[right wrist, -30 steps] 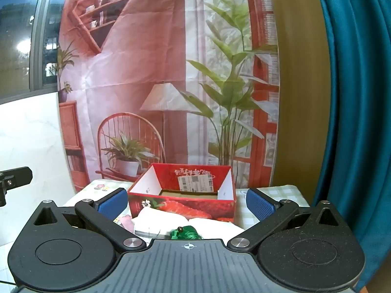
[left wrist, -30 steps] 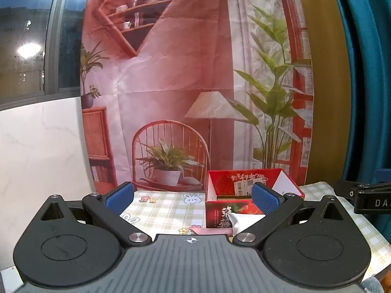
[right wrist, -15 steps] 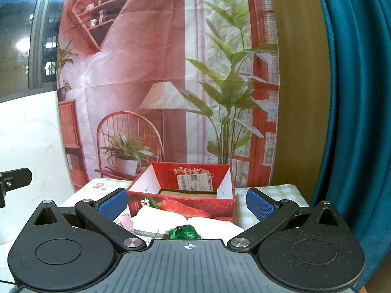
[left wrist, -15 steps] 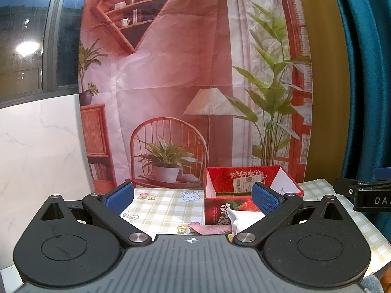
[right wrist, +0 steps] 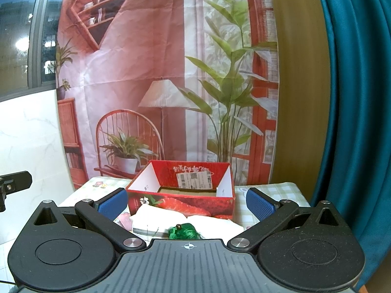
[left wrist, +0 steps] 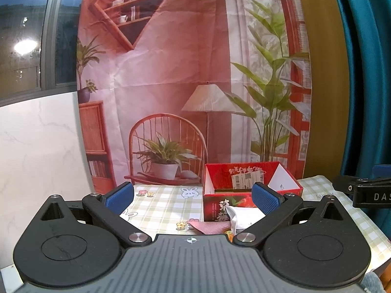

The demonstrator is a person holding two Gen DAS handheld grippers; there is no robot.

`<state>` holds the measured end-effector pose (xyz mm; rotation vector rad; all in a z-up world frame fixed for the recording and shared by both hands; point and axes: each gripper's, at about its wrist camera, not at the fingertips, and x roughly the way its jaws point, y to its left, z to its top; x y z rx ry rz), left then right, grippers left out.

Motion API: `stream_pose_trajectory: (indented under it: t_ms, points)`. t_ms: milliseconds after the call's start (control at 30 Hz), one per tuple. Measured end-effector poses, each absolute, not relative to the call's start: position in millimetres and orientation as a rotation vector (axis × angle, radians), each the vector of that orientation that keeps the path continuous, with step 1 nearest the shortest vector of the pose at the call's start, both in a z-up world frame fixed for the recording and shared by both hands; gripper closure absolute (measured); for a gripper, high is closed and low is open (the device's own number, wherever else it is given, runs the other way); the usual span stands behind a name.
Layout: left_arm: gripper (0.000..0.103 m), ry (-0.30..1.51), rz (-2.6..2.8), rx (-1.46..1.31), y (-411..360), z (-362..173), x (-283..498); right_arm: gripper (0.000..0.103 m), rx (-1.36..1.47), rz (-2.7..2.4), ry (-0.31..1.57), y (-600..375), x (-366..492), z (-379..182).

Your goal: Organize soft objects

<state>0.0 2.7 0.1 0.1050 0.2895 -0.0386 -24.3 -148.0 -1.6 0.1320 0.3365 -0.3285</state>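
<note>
I hold my left hand-held gripper (left wrist: 191, 196) and right hand-held gripper (right wrist: 187, 201) released, both empty. White cloths (right wrist: 156, 217), a green tassel (right wrist: 184, 230) and a pink cloth (left wrist: 209, 226) lie just before the red box (right wrist: 180, 199) on the table (left wrist: 158, 205).

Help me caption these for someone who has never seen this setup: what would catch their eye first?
Probably the red strawberry-print box, open-topped, standing on the checked tablecloth in front of a printed backdrop of a chair, lamp and plants. Next, the small heap before the box: white soft packs, a green tuft and a pink cloth. Both the left gripper and the right gripper are open, holding nothing.
</note>
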Motion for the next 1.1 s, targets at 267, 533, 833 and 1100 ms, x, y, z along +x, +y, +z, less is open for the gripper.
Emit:
stream_pose_trajectory:
  t_ms: [267,533,833,1100]
  points:
    - [0.000,0.300,-0.041,0.111,1.2,-1.3,1.4,0.000,0.136,-0.331,0.342,-149.4,-23.3,0.4]
    - [0.000,0.308,-0.039,0.109,1.6,-1.9,2.4,0.000,0.143,-0.329,0.345,-152.3,-23.5,-0.3]
    - [0.000,0.310,-0.041,0.111,0.9,-2.5,2.9,0.000,0.144,-0.330,0.345,-152.6,-23.8,-0.5]
    - [0.000,0.311,-0.041,0.112,0.4,-3.4,2.9,0.000,0.148,-0.332,0.349,-154.0,-24.5,-4.4]
